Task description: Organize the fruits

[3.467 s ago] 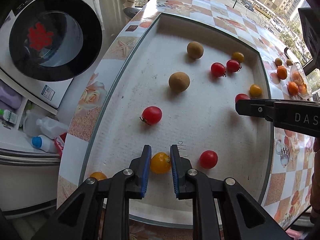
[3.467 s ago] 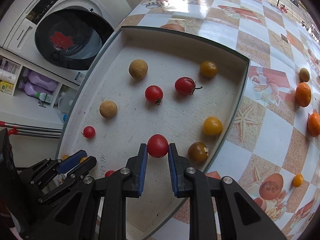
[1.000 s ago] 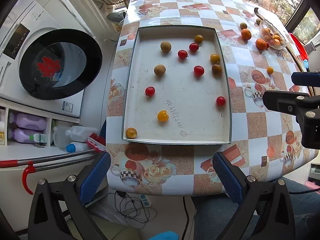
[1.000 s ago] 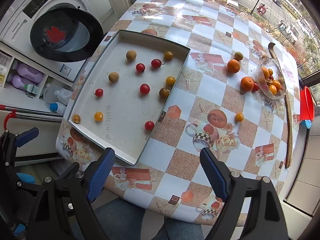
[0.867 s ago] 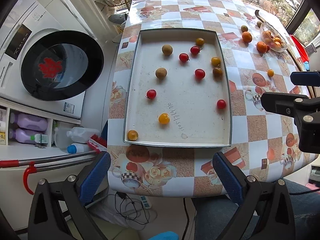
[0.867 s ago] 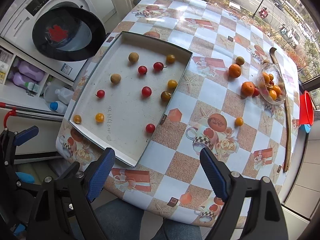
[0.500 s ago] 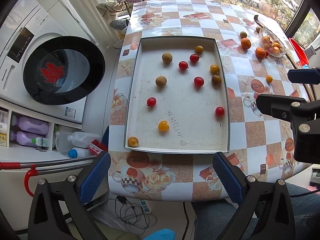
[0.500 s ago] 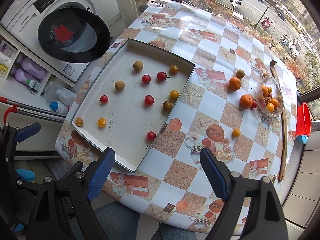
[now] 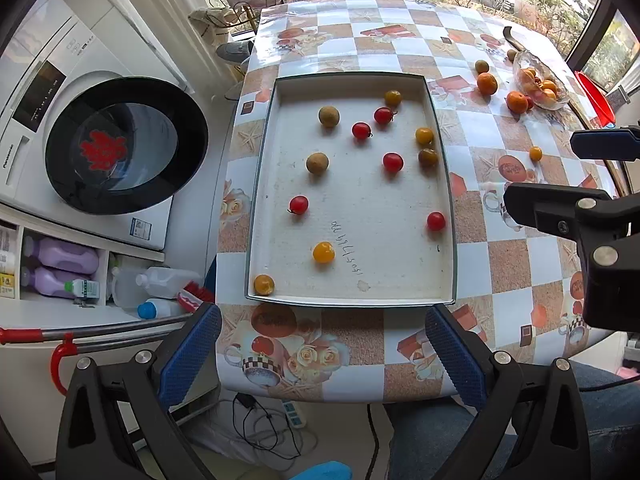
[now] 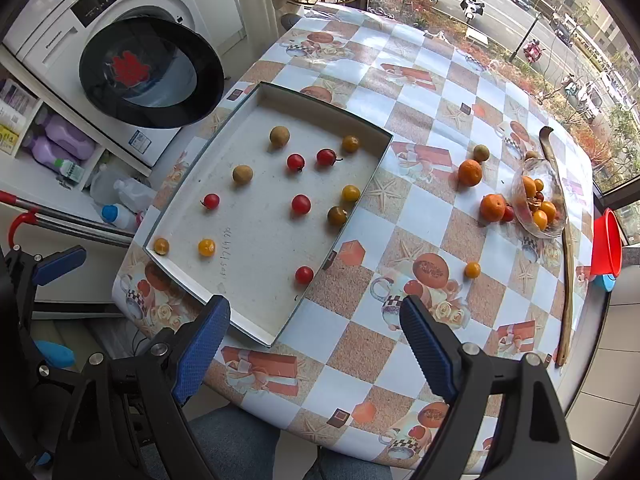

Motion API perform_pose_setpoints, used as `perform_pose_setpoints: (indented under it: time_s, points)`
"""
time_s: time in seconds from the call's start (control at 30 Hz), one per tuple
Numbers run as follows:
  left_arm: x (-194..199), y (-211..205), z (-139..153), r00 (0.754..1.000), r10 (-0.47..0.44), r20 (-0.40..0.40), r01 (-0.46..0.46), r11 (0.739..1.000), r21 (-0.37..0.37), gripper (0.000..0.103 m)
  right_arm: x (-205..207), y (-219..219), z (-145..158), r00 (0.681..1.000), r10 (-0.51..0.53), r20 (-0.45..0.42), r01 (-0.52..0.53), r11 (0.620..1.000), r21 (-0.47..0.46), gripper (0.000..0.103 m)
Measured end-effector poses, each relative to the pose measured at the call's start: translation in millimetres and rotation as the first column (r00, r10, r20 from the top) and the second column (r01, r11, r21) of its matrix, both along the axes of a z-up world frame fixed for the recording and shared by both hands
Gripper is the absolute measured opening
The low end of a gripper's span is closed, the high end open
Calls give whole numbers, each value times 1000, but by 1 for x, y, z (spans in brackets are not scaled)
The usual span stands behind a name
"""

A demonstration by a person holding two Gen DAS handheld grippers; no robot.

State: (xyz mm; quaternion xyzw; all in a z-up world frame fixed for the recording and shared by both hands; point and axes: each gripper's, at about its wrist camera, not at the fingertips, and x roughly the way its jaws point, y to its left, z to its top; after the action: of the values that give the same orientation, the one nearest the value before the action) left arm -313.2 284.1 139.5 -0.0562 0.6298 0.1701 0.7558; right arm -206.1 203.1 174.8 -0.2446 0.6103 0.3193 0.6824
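A shallow grey tray [image 9: 447,200] [image 10: 372,168] on the checkered table holds several red, yellow and brown small fruits, among them a yellow tomato [image 9: 323,252] [image 10: 206,247] and a red tomato [image 9: 435,221] [image 10: 304,275]. My left gripper [image 9: 322,354] is wide open and empty, held back from the table's near edge. My right gripper [image 10: 316,338] is wide open and empty, above the near edge. The right gripper also shows in the left wrist view [image 9: 560,212].
A glass bowl of fruit [image 10: 538,204] [image 9: 540,84], two oranges [image 10: 470,172] and loose small fruits lie on the table right of the tray. A red cup [image 10: 606,248] stands at the right edge. A washing machine [image 9: 100,136] stands left.
Both grippers let go of their tomatoes, opened wide and pulled far back and up from the tray. Over the last second they rose a little more.
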Motion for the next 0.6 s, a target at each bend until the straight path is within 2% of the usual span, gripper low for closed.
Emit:
perform_pose_setpoints:
  time_s: [0.6]
  points:
    - [1, 0, -5, 1000, 4, -20, -4, 1000, -2, 102, 0, 0, 0, 1000, 2, -4, -2, 1000, 2, 89]
